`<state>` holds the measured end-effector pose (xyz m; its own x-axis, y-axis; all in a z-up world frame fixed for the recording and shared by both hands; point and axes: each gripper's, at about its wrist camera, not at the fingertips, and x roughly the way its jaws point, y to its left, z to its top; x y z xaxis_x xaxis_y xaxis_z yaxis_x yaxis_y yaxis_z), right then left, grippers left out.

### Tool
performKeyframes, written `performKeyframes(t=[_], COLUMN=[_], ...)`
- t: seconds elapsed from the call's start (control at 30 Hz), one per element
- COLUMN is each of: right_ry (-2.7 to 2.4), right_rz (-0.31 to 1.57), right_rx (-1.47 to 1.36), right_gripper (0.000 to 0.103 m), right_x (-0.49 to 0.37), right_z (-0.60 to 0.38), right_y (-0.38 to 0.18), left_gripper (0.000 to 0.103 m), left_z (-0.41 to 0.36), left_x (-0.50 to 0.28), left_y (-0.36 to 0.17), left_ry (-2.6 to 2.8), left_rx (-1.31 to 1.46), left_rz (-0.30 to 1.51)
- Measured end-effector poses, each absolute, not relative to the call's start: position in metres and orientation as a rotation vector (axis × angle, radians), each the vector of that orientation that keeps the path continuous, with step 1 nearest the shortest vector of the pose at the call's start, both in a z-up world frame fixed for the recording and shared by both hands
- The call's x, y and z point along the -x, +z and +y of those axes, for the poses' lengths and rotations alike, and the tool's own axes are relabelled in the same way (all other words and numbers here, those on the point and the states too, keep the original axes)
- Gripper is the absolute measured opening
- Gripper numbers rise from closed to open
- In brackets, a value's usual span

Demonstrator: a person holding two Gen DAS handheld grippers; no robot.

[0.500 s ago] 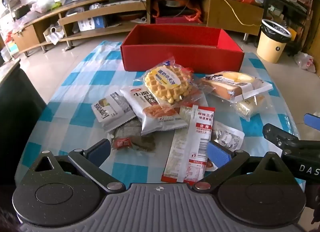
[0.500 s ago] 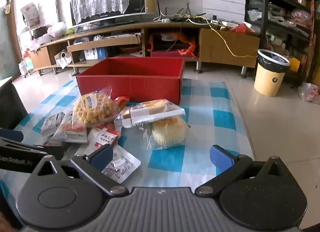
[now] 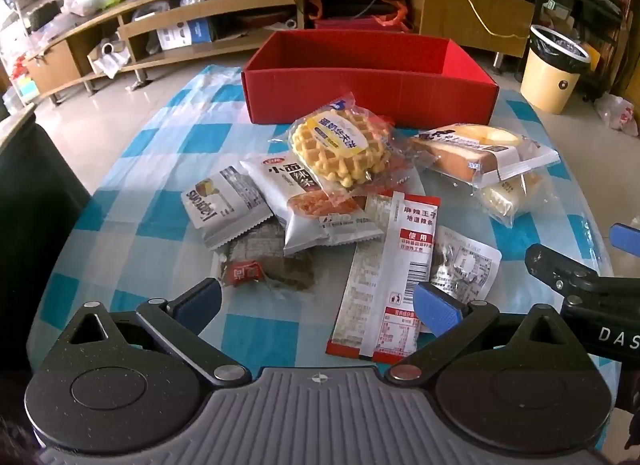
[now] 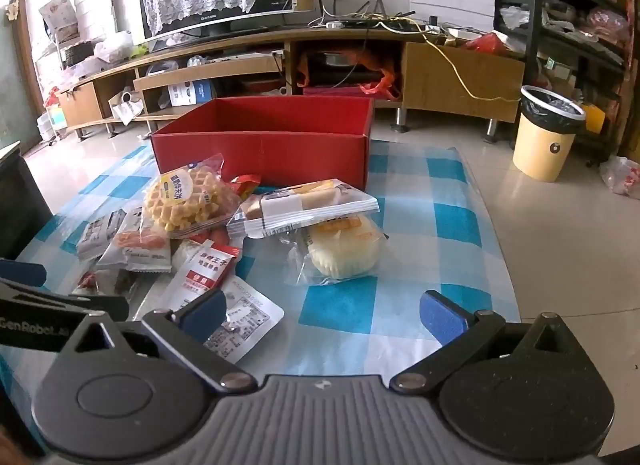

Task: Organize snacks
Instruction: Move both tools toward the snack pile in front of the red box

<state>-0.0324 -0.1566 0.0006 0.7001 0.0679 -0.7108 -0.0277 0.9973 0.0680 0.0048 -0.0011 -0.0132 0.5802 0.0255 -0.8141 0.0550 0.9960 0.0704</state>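
Note:
A pile of wrapped snacks lies on the blue-checked tablecloth (image 3: pixel 160 137) in front of an empty red box (image 3: pixel 368 81). On top is a waffle pack (image 3: pixel 340 145), with a sandwich bread pack (image 3: pixel 480 153) to its right, a round cake pack (image 4: pixel 340 245) under that, a red-and-white sachet (image 3: pixel 392 265) and grey packets (image 3: pixel 224 205) nearer. My left gripper (image 3: pixel 316 305) is open and empty, low over the near edge of the pile. My right gripper (image 4: pixel 324 313) is open and empty, just short of the round cake pack. The red box (image 4: pixel 264 141) stands behind the pile.
A long wooden TV bench (image 4: pixel 280 61) with cluttered shelves runs behind the table. A yellow waste bin (image 4: pixel 548 133) with a black liner stands on the tiled floor at the right. A dark chair or cabinet (image 3: pixel 28 193) is at the table's left edge.
Both grippers have stayed almost still; the view has shifted only slightly. No snack has moved.

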Motion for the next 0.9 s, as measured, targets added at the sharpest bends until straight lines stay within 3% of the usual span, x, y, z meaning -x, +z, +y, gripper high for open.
performKeyframes(t=[0.9], right_ry=[0.077], right_rz=[0.815], right_rx=[-0.066], right_gripper=[0.102], right_x=[0.0306], right_z=[-0.1543], right_y=[-0.0011], left_gripper=[0.103], left_z=[-0.0016], left_x=[-0.0060], left_y=[-0.0203], left_ry=[-0.018], left_rx=[-0.089], left_rz=[0.972])
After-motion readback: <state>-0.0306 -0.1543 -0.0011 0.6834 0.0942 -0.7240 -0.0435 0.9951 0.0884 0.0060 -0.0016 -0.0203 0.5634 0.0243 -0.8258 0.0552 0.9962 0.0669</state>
